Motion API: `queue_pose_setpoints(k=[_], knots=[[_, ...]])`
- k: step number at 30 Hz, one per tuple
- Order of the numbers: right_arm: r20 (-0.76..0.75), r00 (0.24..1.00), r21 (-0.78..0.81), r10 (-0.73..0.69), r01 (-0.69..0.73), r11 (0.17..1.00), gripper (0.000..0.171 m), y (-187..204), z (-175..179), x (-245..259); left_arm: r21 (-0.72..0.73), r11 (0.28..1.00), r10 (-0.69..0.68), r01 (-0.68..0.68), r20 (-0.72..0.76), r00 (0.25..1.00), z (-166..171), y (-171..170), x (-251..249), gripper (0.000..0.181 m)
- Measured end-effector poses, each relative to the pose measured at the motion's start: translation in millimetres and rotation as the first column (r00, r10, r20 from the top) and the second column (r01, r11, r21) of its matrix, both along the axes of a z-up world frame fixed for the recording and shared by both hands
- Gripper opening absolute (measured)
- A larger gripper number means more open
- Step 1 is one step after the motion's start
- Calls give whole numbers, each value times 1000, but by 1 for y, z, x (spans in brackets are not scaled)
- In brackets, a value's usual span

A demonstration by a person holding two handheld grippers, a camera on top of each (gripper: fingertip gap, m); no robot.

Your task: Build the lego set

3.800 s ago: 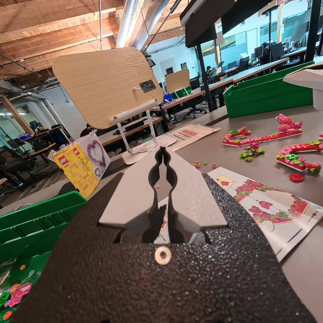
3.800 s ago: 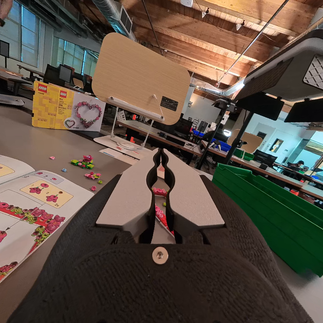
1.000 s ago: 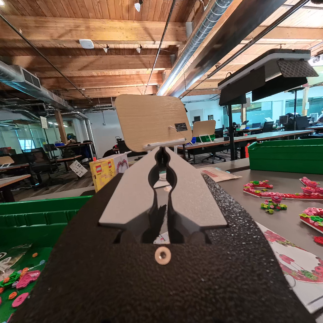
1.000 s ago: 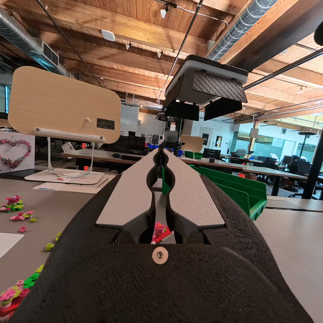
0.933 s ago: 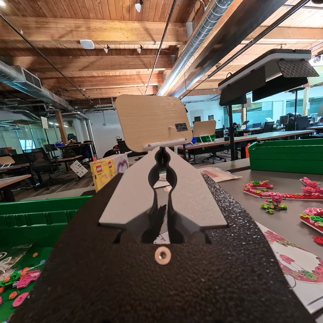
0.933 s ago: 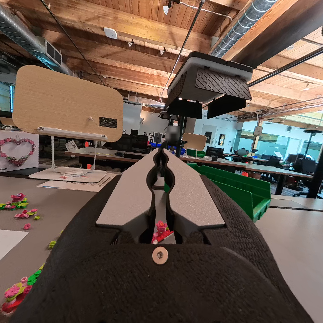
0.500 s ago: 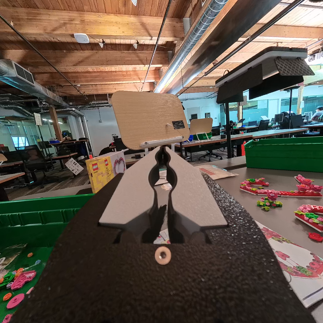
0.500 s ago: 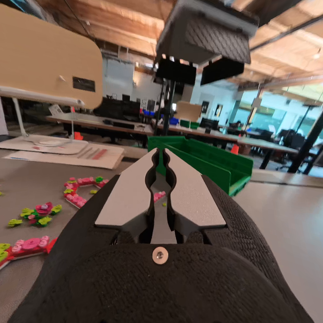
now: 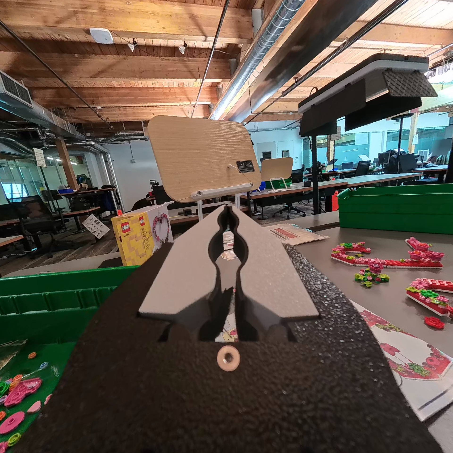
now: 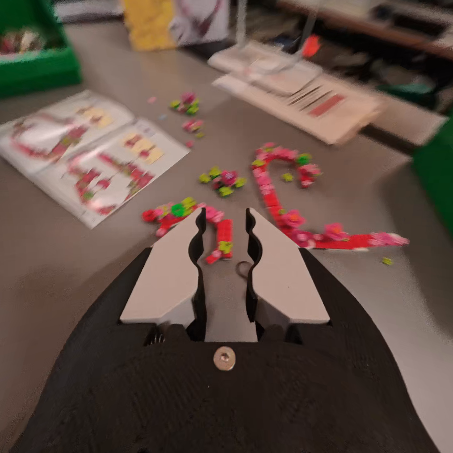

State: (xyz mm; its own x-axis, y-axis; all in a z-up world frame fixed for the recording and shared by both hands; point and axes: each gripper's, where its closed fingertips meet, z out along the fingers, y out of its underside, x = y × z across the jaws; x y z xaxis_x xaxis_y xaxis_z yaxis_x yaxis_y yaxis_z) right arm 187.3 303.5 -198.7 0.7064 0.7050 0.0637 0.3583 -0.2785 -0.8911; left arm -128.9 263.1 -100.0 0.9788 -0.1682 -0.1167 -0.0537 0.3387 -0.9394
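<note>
In the left wrist view, the left gripper [image 9: 228, 208] is held level above the grey table [image 9: 367, 301], its jaws together at the tips with nothing gripped. A wooden book stand [image 9: 203, 157] and the yellow set box [image 9: 137, 240] are seen behind the tips. A green bin [image 9: 49, 294] with loose pink and green pieces [image 9: 17, 392] lies at the left, a second green bin [image 9: 397, 210] at the far right. Partly built red and pink lego sections [image 9: 387, 257] are spread on the table to the right, near the open instruction booklet [image 9: 416, 362].

In the right wrist view, blurred by motion, the right gripper [image 10: 224, 212] is tilted down over the table with its jaws apart and empty. A short red section [image 10: 221, 239] is seen between the fingers, lying on the table; whether it is touched cannot be told. A long curved section [image 10: 282, 196] lies just to the right, a small flower cluster [image 10: 223, 181] beyond, the booklet [image 10: 85, 152] to the left. Only here is the layout seen from above.
</note>
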Motion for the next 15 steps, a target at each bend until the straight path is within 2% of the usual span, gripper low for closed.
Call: queue_pose_setpoints(k=[3, 6, 9, 15], knots=[[151, 969, -133, 196, -176, 975, 31, -26, -35, -32, -8, 1000, -6, 6, -3, 1000, -1, 1, 1, 0], [172, 944, -208, 281, -244, 947, 31, -38, -53, -47, -7, 1000, -8, 8, 0, 1000, -1, 0, 1, 0], [136, 935, -258, 329, -287, 923, 32, -46, -59, -56, -7, 1000, -11, 11, 3, 1000, -1, 0, 1, 0], [174, 921, -297, 348, -288, 911, 29, -48, -71, -58, -3, 1000, -6, 6, 0, 1000, 0, -1, 0, 0]])
